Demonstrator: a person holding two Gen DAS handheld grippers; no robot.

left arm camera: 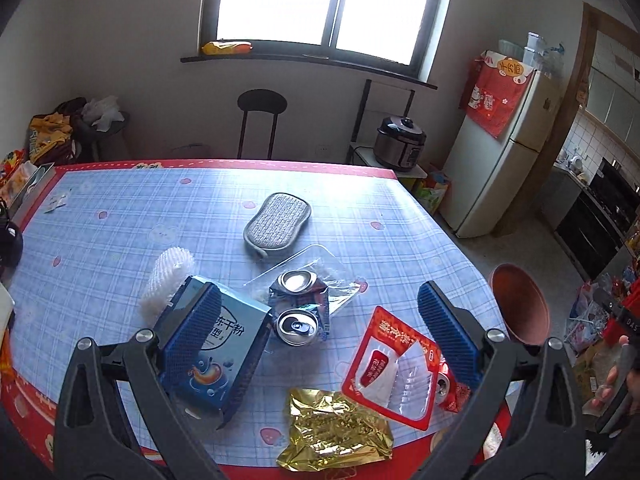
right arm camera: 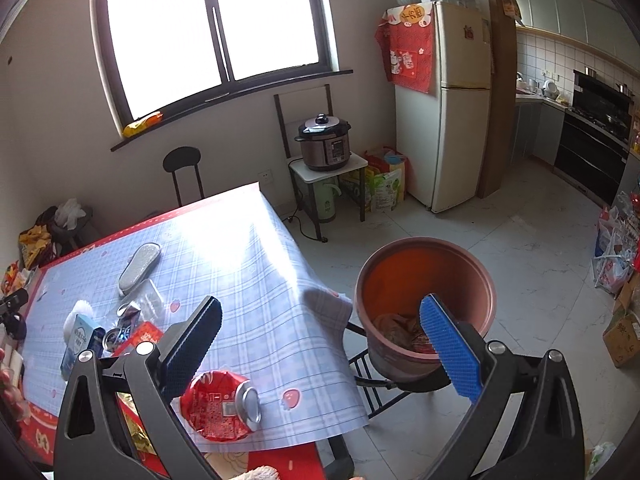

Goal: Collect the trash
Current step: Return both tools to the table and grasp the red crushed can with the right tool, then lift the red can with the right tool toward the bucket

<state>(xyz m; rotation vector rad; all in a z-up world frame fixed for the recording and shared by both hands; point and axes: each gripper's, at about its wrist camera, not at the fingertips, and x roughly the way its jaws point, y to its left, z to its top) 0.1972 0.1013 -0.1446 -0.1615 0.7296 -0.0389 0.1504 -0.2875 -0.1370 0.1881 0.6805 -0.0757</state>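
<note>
Nearest: gold foil wrapper [left arm camera: 336, 430] at the table's near edge, crumpled, just past the left gripper [left arm camera: 320, 344].
Left gripper: fingers spread wide, nothing between them; it hangs above the litter.
Right gripper: right gripper [right arm camera: 328, 352] also wide open and empty, hanging over the table's near right corner.
Red can: crushed red can [right arm camera: 220, 408] lies on its side at that corner, just under the right gripper's left finger, not held.
Other litter: red-edged pouch [left arm camera: 390, 376] beside the foil; blue box [left arm camera: 212, 348] near the left finger; two flattened silver cans [left arm camera: 298, 308] mid-table on a clear plastic tray [left arm camera: 316, 256]; white foam net [left arm camera: 168, 280] behind the box.
Bin: brown bucket [right arm camera: 426, 276] off the table's right edge, on a stand, with some wrappers already at the bottom.
Grey pad [left arm camera: 278, 222]: farther back; trash or not, I cannot tell.
Progress: early by my reckoning; some pieces binned, most litter still on the table.
</note>
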